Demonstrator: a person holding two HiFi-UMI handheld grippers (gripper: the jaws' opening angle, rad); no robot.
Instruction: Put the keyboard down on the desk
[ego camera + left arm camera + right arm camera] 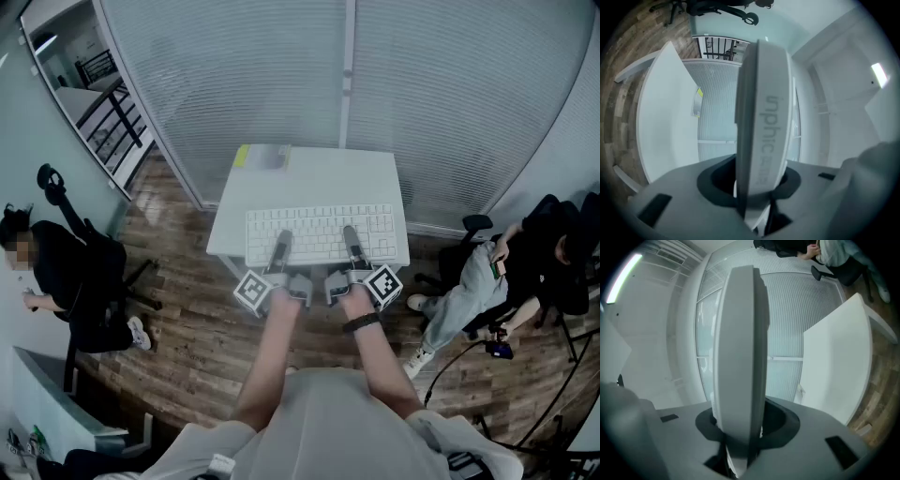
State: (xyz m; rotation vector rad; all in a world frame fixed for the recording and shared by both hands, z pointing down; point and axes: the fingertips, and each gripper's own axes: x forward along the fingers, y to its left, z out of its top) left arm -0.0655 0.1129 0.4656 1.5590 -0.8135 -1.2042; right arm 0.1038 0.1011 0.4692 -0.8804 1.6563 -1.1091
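A white keyboard is held over the near half of the white desk, keys up and long side across. My left gripper is shut on its near edge left of middle, and my right gripper is shut on it right of middle. In the left gripper view the keyboard runs edge-on out of the left gripper, apart from the desk. The right gripper view shows the same: the keyboard clamped in the right gripper, with the desk to one side.
A yellow-green item lies at the desk's far left corner. A frosted glass wall stands right behind the desk. One person sits on a chair at the left and another at the right, on a wooden floor.
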